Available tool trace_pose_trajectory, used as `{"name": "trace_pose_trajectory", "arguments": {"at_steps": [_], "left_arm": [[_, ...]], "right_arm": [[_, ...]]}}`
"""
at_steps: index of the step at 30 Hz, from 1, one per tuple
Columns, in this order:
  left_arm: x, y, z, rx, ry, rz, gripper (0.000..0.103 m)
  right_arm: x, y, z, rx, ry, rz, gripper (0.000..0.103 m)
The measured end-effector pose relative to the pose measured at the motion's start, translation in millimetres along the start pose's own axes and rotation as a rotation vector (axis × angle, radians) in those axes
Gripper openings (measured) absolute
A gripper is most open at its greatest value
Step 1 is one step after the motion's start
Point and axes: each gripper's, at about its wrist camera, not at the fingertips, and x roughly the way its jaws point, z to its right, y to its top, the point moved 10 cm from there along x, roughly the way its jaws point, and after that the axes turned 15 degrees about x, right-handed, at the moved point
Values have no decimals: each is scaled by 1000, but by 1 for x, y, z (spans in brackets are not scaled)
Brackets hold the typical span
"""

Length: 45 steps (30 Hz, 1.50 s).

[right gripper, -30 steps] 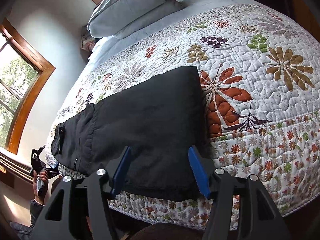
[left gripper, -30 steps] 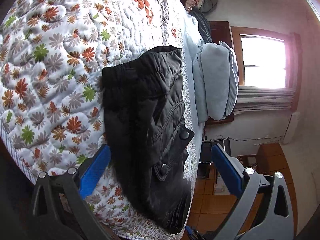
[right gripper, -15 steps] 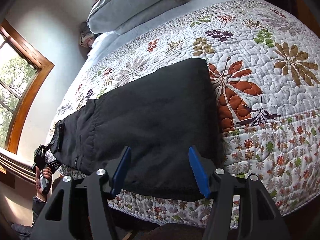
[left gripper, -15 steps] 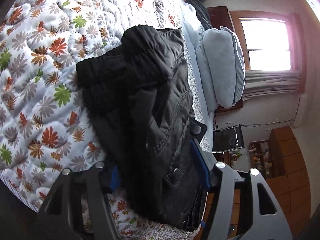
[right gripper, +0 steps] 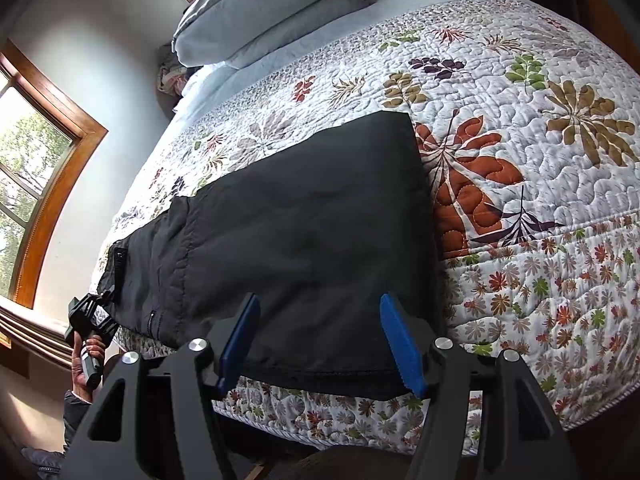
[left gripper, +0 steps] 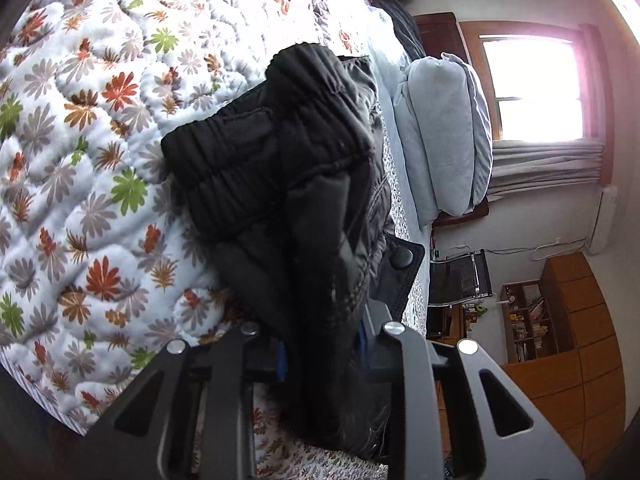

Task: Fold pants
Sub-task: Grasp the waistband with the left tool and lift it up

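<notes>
Now the black pants (right gripper: 304, 240) lie flat along the near edge of the bed (right gripper: 520, 280), on a white quilt (left gripper: 80, 160) with a pattern of leaves. One end of the pants reaches the near corner of the bed at the window side, and the other end lies in front of the right hand-held gripper (right gripper: 320, 340), with its hem just at the edge of the mattress.

The left hand-held gripper (left gripper: 320, 344) is clamped on the pants at the waist end. Its jaws have just been closing, and the dark cloth is bunched between the blue pads, which are nearly hidden by it. In the left wrist view the elastic waistband (left gripper: 248, 152) is pushed up into a thick fold, and a flap with a round snap button (left gripper: 402, 258) sticks out beside the fold. In the right wrist view the same hand-held gripper (right gripper: 90, 316) is seen small at the far corner of the pants, held by a hand (right gripper: 86, 360) in a dark sleeve.

The right hand-held gripper has its jaws apart. It hovers over the hem end of the pants, and I cannot tell if the blue pads (right gripper: 400, 344) touch the cloth.

Two grey pillows (right gripper: 256, 12) lie stacked at the head of the bed, near a window (right gripper: 24, 176) with a wooden frame.
</notes>
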Motion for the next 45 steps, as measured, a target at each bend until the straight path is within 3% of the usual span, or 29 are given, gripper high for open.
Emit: {"name": "trace_pose_trajectory", "arguments": {"at_steps": [11, 15, 26, 33, 45], "left_arm": [[-3, 7, 25, 45, -45, 47, 14], [-3, 12, 45, 112, -33, 62, 14], [0, 16, 117, 323, -86, 115, 15], [9, 0, 170, 499, -125, 96, 21], [35, -42, 225, 672, -158, 12, 30]], "right_arm": [[-11, 2, 7, 25, 12, 30, 65], [-15, 5, 12, 41, 19, 40, 66], [-22, 7, 20, 70, 45, 61, 66], [-22, 8, 20, 74, 63, 64, 66], [-23, 18, 1, 44, 120, 72, 67]]}}
